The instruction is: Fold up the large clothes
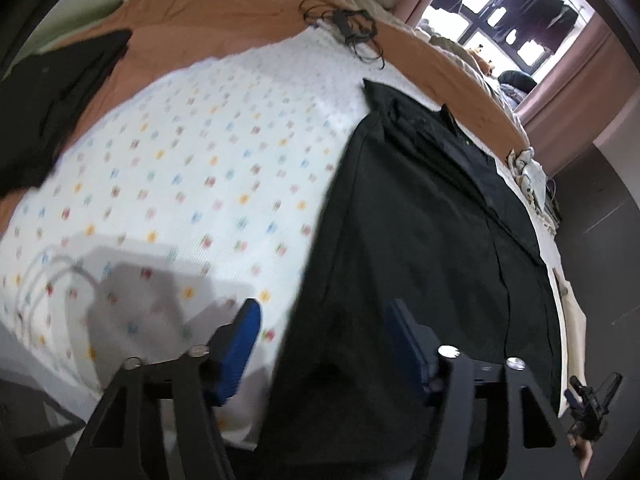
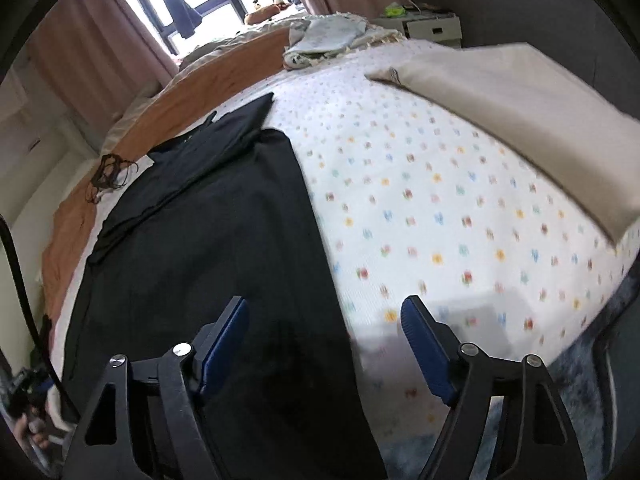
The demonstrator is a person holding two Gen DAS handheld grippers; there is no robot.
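Note:
A large black garment (image 1: pixel 420 220) lies spread lengthwise on the bed's white dotted bedspread (image 1: pixel 200 160), its collar end toward the far side. My left gripper (image 1: pixel 322 312) is open just above the garment's near hem, with the garment's left edge running between its blue pads (image 1: pixel 240 344). In the right wrist view the same garment (image 2: pixel 208 240) fills the left half. My right gripper (image 2: pixel 325 306) is open over its right edge near the hem; one pad is over black cloth, the other over the bedspread (image 2: pixel 440 200). Neither gripper presses on the cloth.
An orange blanket (image 1: pixel 224 20) covers the far side of the bed, with a tangled black cable (image 1: pixel 348 26) on it. Another dark garment (image 1: pixel 60 100) lies far left. A beige folded sheet or pillow (image 2: pixel 500 100) and a patterned bundle (image 2: pixel 332 38) lie to the right.

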